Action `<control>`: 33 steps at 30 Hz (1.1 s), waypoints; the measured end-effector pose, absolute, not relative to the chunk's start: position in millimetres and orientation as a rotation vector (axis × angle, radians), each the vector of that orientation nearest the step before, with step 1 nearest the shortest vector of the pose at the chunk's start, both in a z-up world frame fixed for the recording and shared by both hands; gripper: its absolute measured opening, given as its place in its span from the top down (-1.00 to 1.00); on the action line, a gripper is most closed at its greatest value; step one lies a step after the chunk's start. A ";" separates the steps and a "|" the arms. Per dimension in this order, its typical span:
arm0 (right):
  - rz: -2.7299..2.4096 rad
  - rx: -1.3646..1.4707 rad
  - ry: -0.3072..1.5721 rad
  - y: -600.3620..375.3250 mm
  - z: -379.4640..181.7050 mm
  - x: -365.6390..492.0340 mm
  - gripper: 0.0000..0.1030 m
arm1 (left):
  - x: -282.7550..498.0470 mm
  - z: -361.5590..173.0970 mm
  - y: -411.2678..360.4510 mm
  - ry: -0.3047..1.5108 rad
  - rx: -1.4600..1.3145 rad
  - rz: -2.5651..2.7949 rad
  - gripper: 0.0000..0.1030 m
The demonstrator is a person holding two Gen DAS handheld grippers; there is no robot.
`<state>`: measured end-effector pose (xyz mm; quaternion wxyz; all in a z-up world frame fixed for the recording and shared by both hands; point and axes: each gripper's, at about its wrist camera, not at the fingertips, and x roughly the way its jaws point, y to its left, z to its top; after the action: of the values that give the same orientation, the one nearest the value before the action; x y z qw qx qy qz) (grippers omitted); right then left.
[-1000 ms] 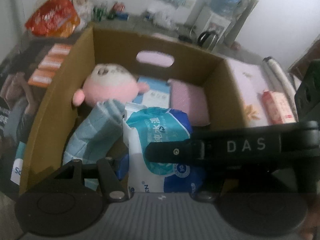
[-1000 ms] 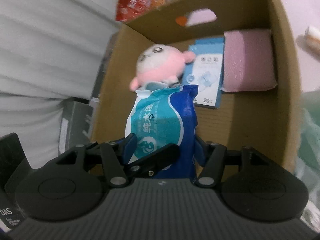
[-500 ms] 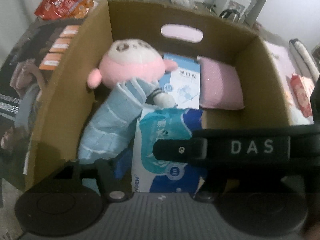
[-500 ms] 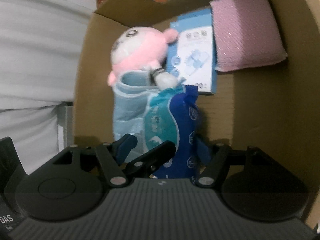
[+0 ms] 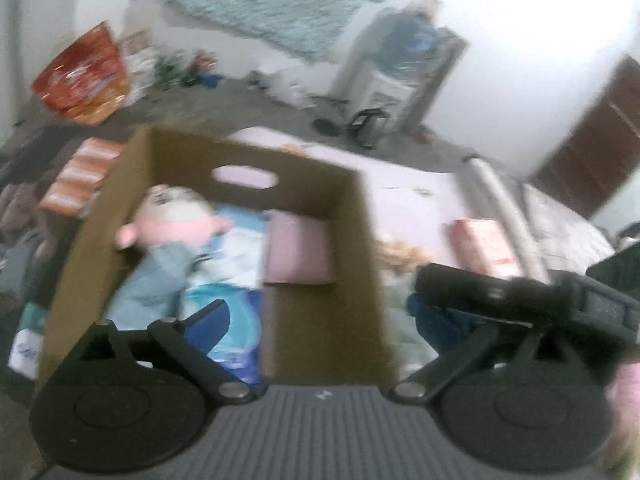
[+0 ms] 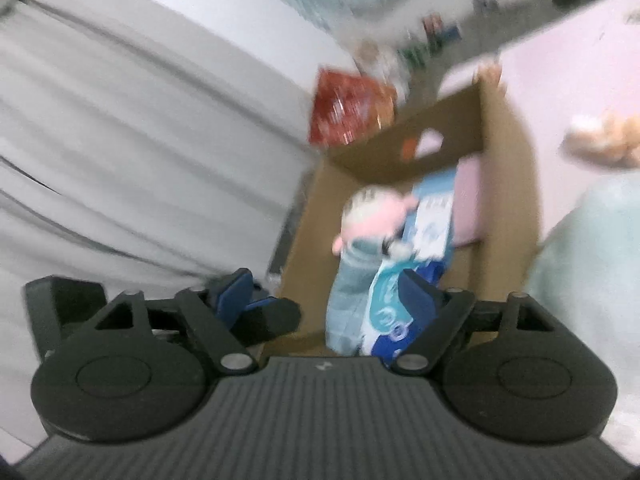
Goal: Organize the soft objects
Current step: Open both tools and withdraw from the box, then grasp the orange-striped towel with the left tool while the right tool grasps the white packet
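Observation:
A brown cardboard box point(image 5: 360, 248) point(image 6: 508, 168) holds a pink plush toy point(image 5: 180, 216) point(image 6: 372, 216), a light blue cloth point(image 5: 148, 288) point(image 6: 348, 280), a blue-and-white wipes pack point(image 5: 236, 320) point(image 6: 388, 308), a blue-white flat pack point(image 5: 244, 240) and a pink sponge point(image 5: 298, 252). My left gripper point(image 5: 316, 300) is open and empty above the box's near right wall. My right gripper point(image 6: 328, 292) is open and empty above the box's near edge. Both views are blurred.
A tan plush toy point(image 6: 604, 140) and a pale green soft item point(image 6: 592, 264) lie right of the box on the pink surface point(image 5: 408, 196). A red-white pack point(image 5: 484, 244) lies further right. A red snack bag point(image 5: 84, 76) stands behind. White fabric point(image 6: 120, 140) is at left.
Both grippers opened and pulled back up out of the box. The wipes pack and the blue cloth stayed lying in the box.

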<state>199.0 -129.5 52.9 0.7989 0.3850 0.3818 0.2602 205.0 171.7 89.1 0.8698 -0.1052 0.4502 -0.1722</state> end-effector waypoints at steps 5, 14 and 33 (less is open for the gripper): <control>0.462 0.861 0.677 -227.6 63.9 145.7 -0.58 | 198.1 101.2 115.6 0.893 -0.147 -0.443 -1.00; 0.203 0.905 0.541 -370.4 42.5 69.8 -0.62 | 220.0 84.1 9.2 0.915 -0.084 -0.594 -1.00; 0.097 0.823 0.556 -378.3 -44.7 84.8 -0.62 | 417.0 -62.2 -92.3 1.454 -0.305 -0.082 -0.83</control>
<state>84.8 -378.3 -44.7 0.8780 0.3948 0.2667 0.0465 417.0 -92.3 -62.2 0.7358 -0.1388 0.6617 -0.0375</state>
